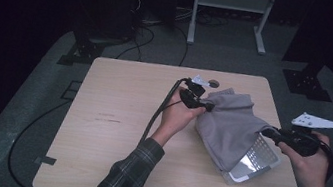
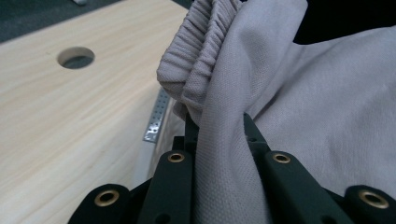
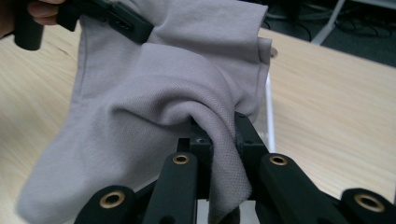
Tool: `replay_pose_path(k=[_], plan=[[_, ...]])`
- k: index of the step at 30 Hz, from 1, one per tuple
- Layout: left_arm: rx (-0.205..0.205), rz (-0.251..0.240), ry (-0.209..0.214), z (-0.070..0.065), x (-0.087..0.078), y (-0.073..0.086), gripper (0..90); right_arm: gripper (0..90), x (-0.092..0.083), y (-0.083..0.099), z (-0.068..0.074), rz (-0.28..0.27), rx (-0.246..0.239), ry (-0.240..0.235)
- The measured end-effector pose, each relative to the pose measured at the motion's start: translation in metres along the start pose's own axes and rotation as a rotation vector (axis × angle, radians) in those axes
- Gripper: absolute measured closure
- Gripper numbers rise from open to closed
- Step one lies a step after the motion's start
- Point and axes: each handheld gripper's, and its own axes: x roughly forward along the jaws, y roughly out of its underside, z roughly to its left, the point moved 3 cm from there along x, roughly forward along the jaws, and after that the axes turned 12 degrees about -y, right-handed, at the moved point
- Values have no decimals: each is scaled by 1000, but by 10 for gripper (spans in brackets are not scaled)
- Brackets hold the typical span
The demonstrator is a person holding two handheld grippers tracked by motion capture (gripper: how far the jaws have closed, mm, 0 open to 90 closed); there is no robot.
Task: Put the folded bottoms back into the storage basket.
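A grey garment (image 1: pixel 230 126) with an elastic waistband (image 2: pixel 198 60) hangs stretched between both grippers above a white perforated basket (image 1: pixel 260 161). My left gripper (image 1: pixel 210 106) is shut on the cloth (image 2: pixel 224 154) near the waistband, at the garment's far left edge. My right gripper (image 1: pixel 269 132) is shut on a bunched fold (image 3: pixel 222 130) at the garment's right side. In the right gripper view the left gripper (image 3: pixel 140 28) pinches the cloth at top left. The garment drapes down over the basket and hides most of it.
The light wooden table (image 1: pixel 115 116) has a round cable hole (image 1: pixel 213 83) near its far edge. The left gripper's black cable (image 1: pixel 158 115) runs off the table's left side. A white metal stand (image 1: pixel 230 12) and dark equipment stands sit on the floor beyond.
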Motion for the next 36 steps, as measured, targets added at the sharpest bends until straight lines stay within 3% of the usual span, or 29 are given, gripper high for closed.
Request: replay_pose_path(k=[5,11,16,29,36], plan=[[-18,18,25,-5,17,6,781,804,7,12,-15,33,27,6],[-8,49,25,-10,28,11,778,802,18,22,-25,76,41,5],[-11,87,14,-12,37,16,774,799,25,29,-28,105,36,-17],[-5,102,11,-11,45,20,734,778,33,40,-35,183,20,-21],[2,107,2,-10,48,22,663,698,36,45,-35,229,11,-29]])
